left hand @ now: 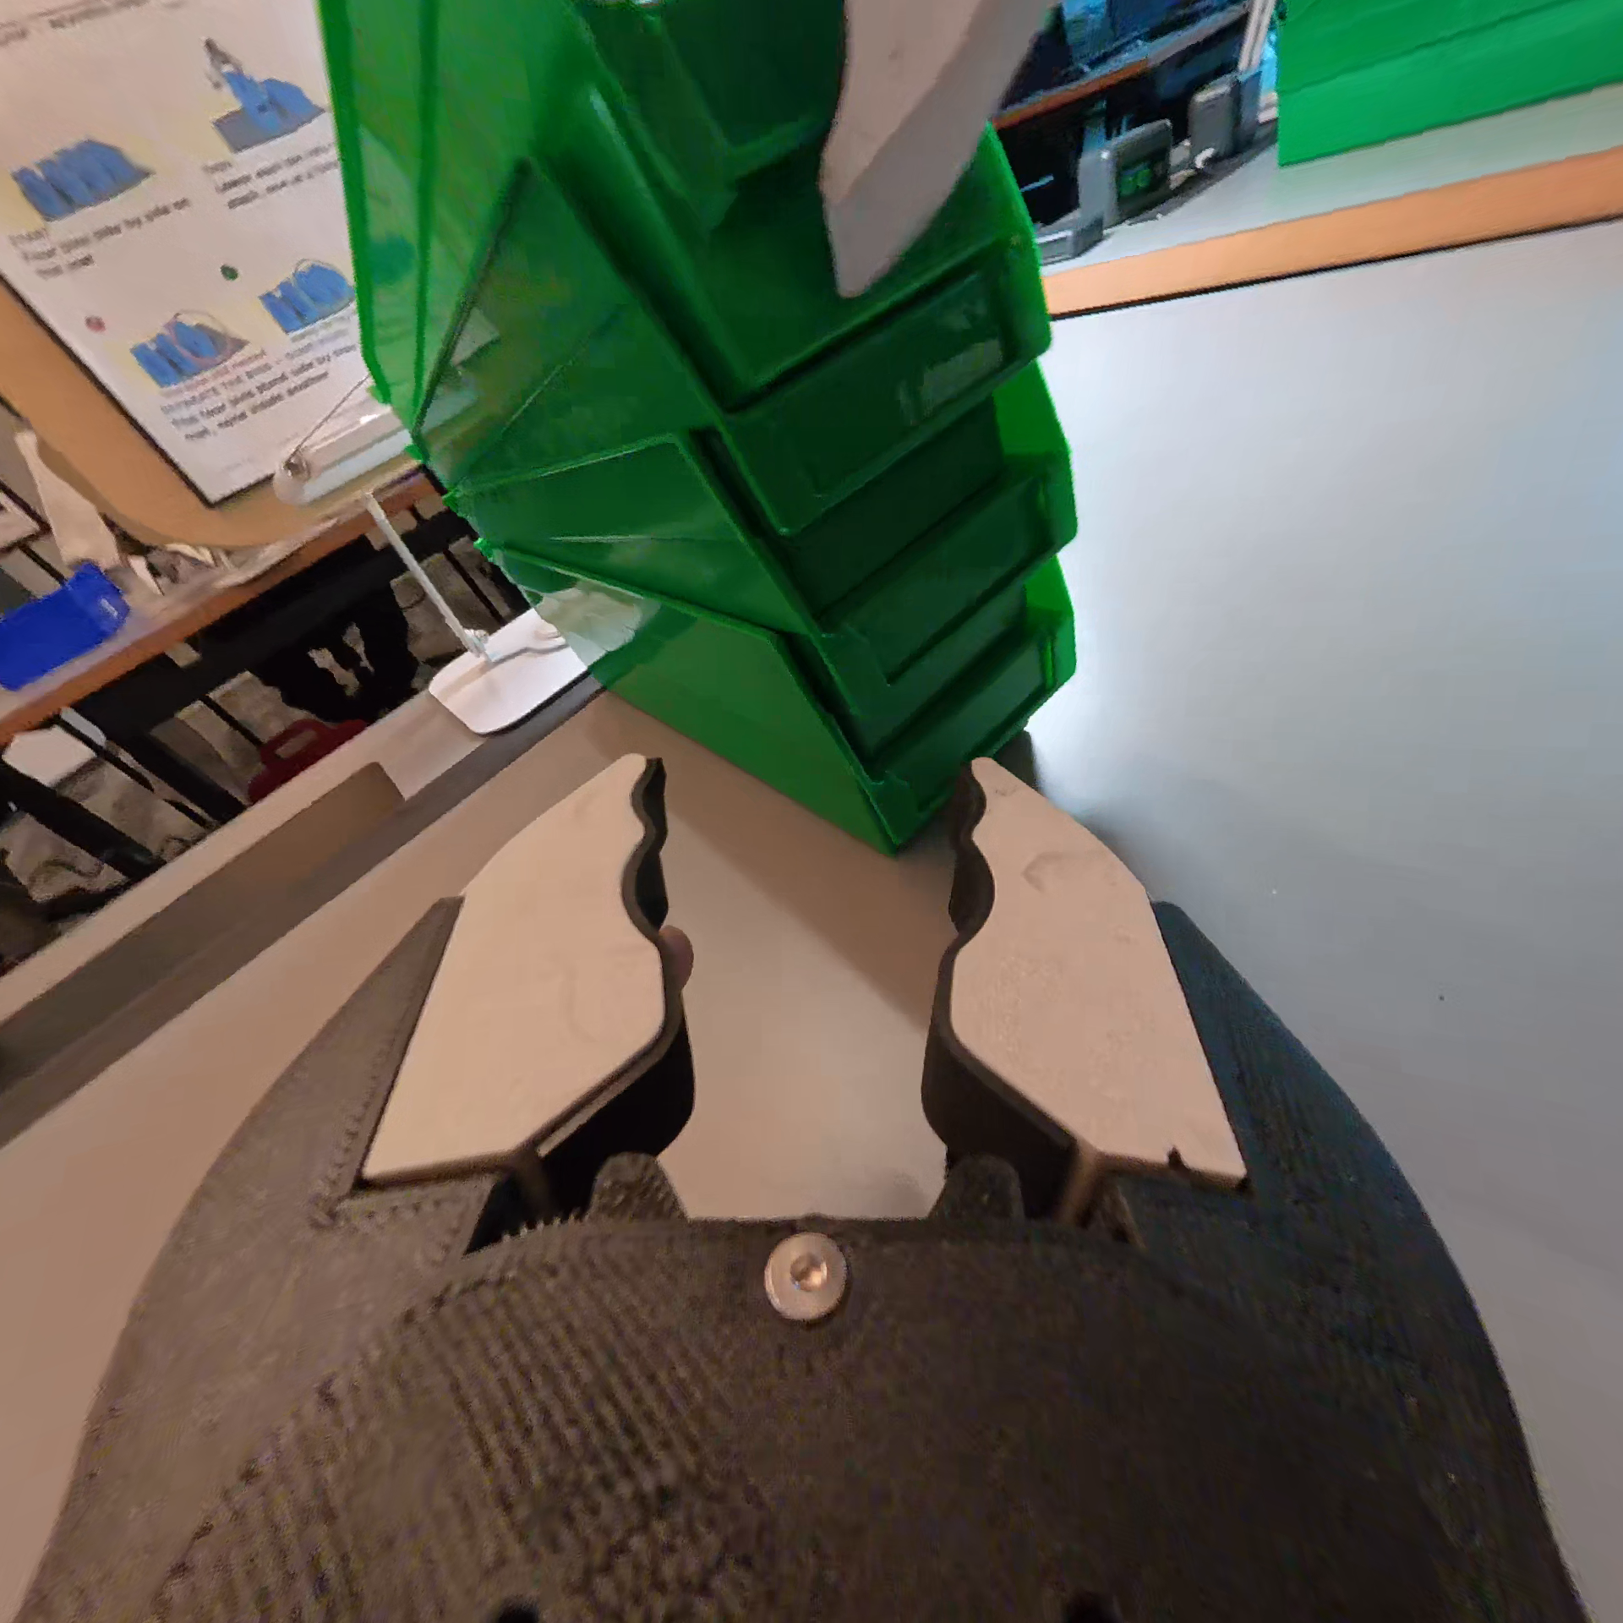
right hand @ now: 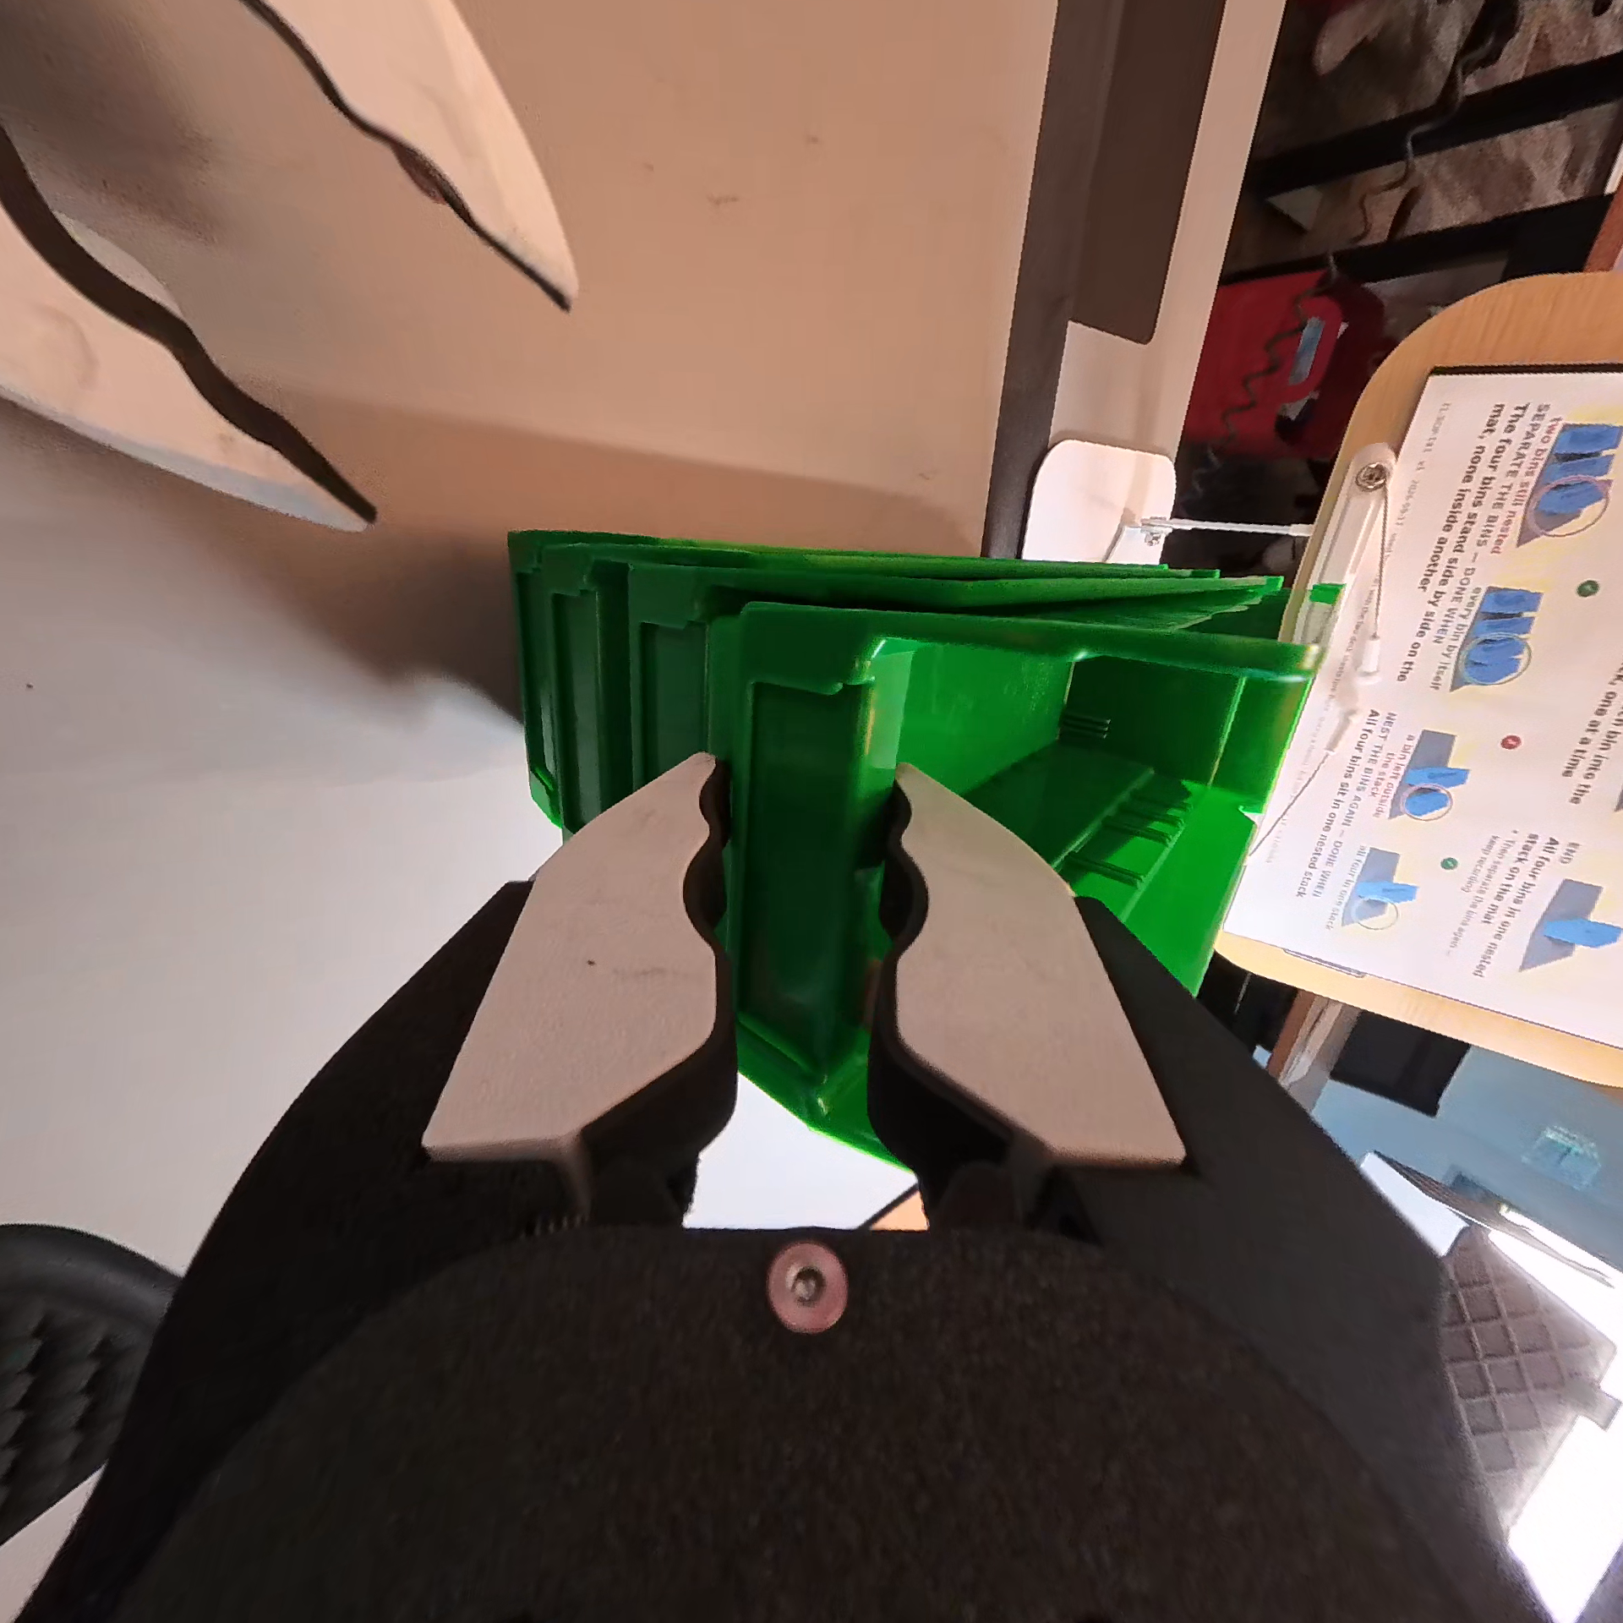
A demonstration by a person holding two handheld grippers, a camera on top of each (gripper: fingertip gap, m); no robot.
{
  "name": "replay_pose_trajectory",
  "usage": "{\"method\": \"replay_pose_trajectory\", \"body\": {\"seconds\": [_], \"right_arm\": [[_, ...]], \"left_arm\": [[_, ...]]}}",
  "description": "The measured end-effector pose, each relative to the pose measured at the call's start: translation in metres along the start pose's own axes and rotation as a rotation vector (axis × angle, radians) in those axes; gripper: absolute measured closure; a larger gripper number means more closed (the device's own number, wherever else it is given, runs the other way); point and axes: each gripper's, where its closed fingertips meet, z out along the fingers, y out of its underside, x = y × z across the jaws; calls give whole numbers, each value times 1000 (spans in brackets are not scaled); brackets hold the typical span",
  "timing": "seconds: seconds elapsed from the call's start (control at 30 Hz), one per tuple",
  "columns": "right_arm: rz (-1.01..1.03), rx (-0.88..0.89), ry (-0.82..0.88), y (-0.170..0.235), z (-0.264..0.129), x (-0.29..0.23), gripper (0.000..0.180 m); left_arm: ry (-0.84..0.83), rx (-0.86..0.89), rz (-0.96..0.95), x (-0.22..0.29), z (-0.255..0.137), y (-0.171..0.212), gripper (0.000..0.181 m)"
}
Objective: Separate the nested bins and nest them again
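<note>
warm indoor light, fisheye-bent edges, perhaps slight motion blur

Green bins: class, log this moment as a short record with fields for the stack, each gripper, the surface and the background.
stack: four green bins nested, standing on the table
right gripper: shut on the front lip of the top bin
left gripper: open, empty, low by the stack's base
surface: grey table
background: instruction sheet on a board; blue bin on a far desk

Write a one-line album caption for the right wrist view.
Right gripper clamps the front lip of the top green bin in a nested stack.
</note>
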Motion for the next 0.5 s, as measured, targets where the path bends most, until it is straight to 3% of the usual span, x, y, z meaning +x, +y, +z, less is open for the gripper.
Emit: {"method": "replay_pose_trajectory", "body": {"seconds": [0.5], "right_arm": [[22,106,-113,-2,-31,25,148]], "left_arm": [[42,-4,-79,-5,1,6,122]]}}
